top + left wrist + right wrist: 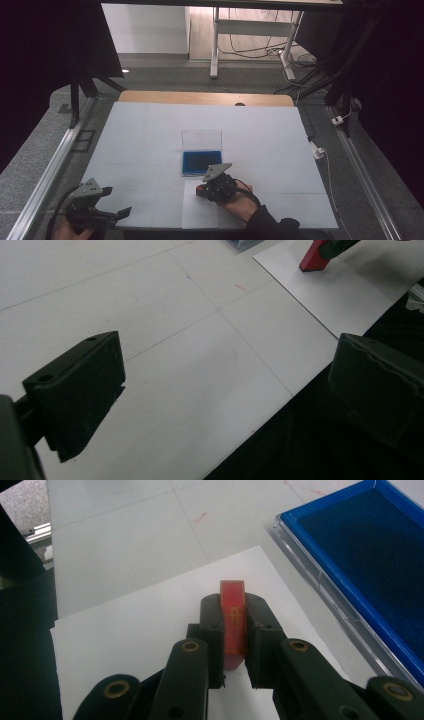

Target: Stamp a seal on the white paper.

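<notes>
Right gripper view shows the right gripper (233, 630) clamped on a red stamp (233, 611), its long axis running straight out between the jaws and down toward the white paper sheet (135, 630) directly beneath. Beyond, to the jaws' right, lies the blue ink pad (365, 545). Farther off, the left gripper (107, 202) stands wide and empty.

Table (150, 97) with wooden top, near all of it under a white mat (150, 145) marked by faint grid lines and a few small red marks. On the mat: a clear case (201, 152) lying open at centre, blue pad inside, lid raised at the far side; just beside it, toward the near edge, a white paper sheet (192, 212)
</notes>
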Tool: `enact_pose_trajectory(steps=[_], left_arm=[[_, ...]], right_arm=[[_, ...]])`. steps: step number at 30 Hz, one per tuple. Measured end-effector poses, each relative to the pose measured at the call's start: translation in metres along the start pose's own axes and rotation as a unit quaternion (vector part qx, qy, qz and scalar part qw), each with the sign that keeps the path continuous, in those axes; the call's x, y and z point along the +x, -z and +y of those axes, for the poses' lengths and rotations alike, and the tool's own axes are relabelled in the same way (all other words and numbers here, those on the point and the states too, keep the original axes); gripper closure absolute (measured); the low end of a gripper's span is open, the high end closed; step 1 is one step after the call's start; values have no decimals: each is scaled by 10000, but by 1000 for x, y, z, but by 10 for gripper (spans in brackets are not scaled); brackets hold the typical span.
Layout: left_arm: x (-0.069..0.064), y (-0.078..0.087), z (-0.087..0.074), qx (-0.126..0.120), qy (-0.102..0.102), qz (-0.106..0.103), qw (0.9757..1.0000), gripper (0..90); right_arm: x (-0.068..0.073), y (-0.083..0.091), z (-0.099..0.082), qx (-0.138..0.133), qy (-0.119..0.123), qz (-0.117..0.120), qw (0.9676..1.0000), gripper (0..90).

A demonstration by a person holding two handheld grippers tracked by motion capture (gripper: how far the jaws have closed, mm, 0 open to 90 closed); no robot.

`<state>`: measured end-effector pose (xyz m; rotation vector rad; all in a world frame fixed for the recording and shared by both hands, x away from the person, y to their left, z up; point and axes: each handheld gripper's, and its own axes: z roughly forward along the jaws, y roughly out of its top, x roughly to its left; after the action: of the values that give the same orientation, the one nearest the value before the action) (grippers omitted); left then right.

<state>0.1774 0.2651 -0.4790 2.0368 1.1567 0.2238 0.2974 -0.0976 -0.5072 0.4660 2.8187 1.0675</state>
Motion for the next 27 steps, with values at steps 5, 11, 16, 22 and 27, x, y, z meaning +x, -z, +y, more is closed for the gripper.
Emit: enact_pose_trajectory(steps=[5,11,16,22,27], left_arm=[[0,0,0,17,3,11,10000,19],[0,-1,1,46,8,13,10000,19],[0,-1,1,49,14,9,10000,19],[0,-1,1,41,23,2,10000,20],[0,-1,1,41,31,-8,10000,20]], right_arm=[[3,-1,0,39,93,-89,9999,801],[11,-2,-1,53,269,-315,9991,803],[12,-2,-1,57,280,-361,9989,804],[3,-1,-2,12,-46,-69,10000,804],[5,-2,-2,34,135,-192,9997,804]])
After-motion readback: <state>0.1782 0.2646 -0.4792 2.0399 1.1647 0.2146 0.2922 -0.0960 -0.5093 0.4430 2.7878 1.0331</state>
